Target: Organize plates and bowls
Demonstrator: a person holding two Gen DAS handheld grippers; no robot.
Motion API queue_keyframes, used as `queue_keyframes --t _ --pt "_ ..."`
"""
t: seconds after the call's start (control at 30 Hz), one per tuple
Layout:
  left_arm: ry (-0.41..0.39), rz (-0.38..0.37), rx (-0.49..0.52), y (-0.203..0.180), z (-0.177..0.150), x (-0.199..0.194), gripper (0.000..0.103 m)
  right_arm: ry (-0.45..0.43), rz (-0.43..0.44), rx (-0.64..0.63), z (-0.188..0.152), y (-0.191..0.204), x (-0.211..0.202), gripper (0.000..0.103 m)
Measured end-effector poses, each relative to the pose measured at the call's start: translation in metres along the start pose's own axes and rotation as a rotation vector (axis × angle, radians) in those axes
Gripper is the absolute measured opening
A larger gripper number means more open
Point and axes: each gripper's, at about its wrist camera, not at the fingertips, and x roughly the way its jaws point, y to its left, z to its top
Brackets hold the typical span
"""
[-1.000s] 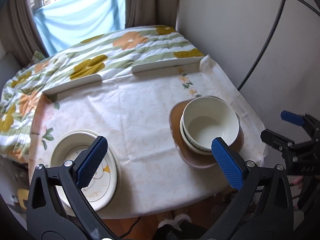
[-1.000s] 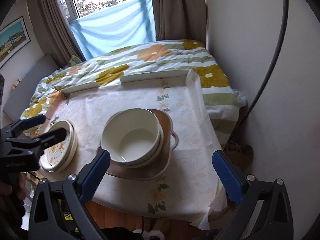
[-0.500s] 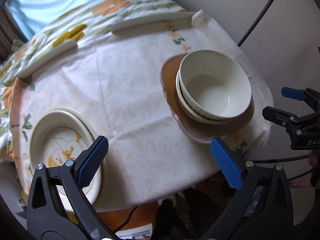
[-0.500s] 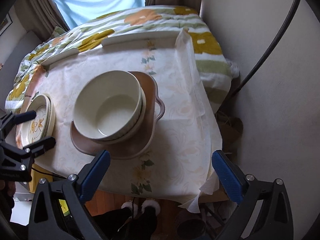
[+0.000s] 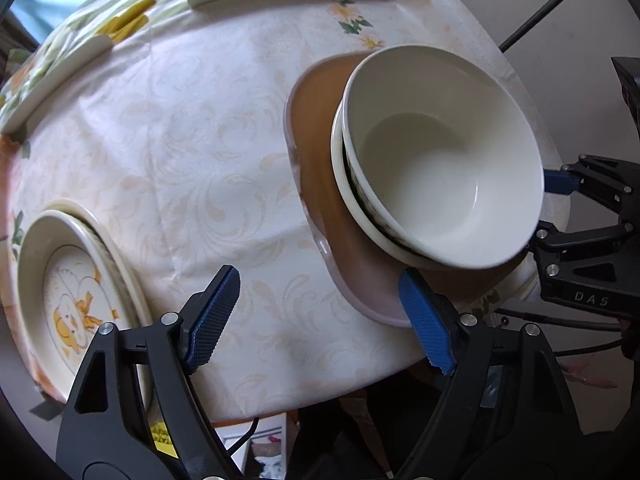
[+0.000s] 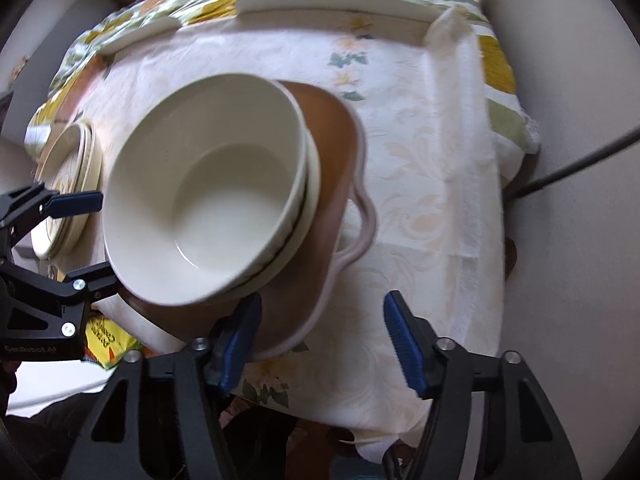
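Both tools part-open, empty: left tool (image 5: 320, 316) and right tool (image 6: 322, 340) flank the brown tray (image 6: 340, 152) under stacked bowls (image 5: 440, 160), likely for two-handed lift.

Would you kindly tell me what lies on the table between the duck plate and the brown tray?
Only bare tablecloth separates the duck plate from the brown tray; the left wrist view shows it.

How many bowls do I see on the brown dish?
2. The top bowl sits nested inside a lower bowl, of which only the rim shows, on the brown dish. A further one underneath may be hidden.
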Motion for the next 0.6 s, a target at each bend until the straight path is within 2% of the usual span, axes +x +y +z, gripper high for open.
queue_keyframes --t 0.13,0.23,0.33,0.47,0.6 --pt "0.01 -0.014 -0.016 -0.001 0.004 0.011 0.06 -0.011 0.044 -0.021 -0.002 -0.002 0.005 0.043" --pt "0.011 -0.023 -0.007 -0.005 0.006 0.018 0.048 -0.02 0.084 -0.039 -0.003 -0.002 0.008 0.034" --pt "0.005 -0.014 0.016 -0.012 0.009 0.024 0.029 -0.022 0.085 -0.056 -0.001 0.001 0.014 0.028" --pt "-0.011 -0.032 0.019 -0.016 0.01 0.029 0.019 -0.03 0.096 -0.054 0.001 0.005 0.021 0.02" --pt "-0.042 -0.023 0.042 -0.023 0.008 0.028 0.016 -0.059 0.095 -0.068 0.0 0.006 0.02 0.02"
